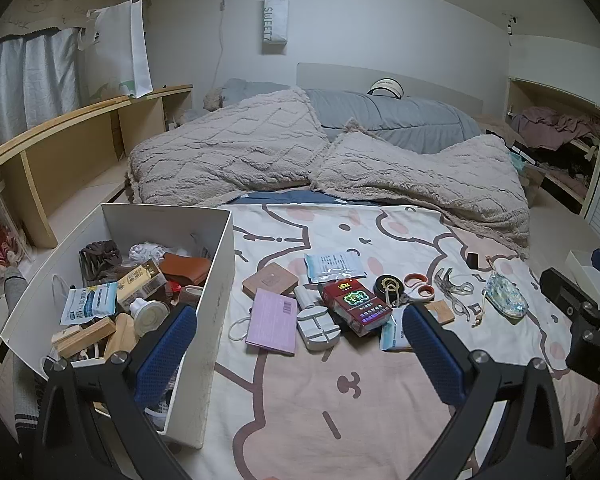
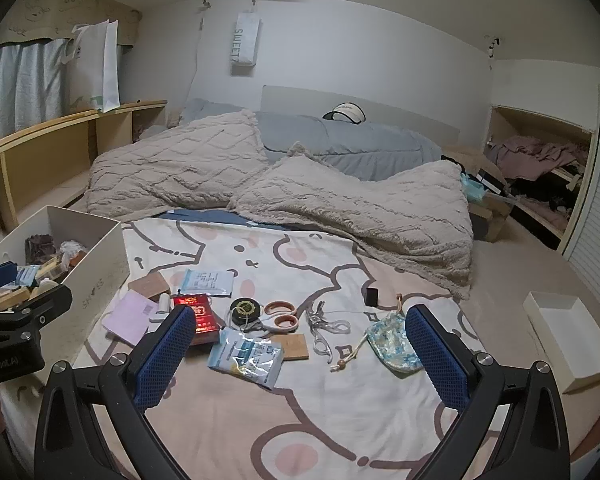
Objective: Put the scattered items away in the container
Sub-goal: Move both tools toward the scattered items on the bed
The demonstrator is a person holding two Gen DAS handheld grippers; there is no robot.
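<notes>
Blue-padded jaws of the left gripper (image 1: 296, 354) stand spread as wide as they go in the left wrist view, with nothing held; the left jaw hangs over the near corner of a white cardboard box (image 1: 216, 264), already part-filled with packets, a brown wallet and wooden blocks; between the jaws, further out on the cartoon-print blanket (image 1: 340, 420), lie a lilac card (image 1: 271, 322), a white folding stand (image 1: 318, 326) and a red cigarette pack (image 1: 356, 306); beyond the right jaw sit orange-handled scissors (image 1: 420, 285), clear-handled shears (image 1: 456, 292) and a floral drawstring pouch (image 1: 504, 294); the other gripper's black body shows at the right edge.

From the right wrist view, the right gripper (image 2: 300, 348) is likewise fully spread and empty; between its jaws lie a blue-and-white foil packet (image 2: 246, 356), a thin wooden square (image 2: 294, 346), the scissors (image 2: 280, 316) and the shears (image 2: 326, 328); the pouch (image 2: 394, 346) lies just inside the right jaw; the red pack (image 2: 198, 312) sits behind the left jaw; the box (image 2: 100, 256) stands well left of it.
</notes>
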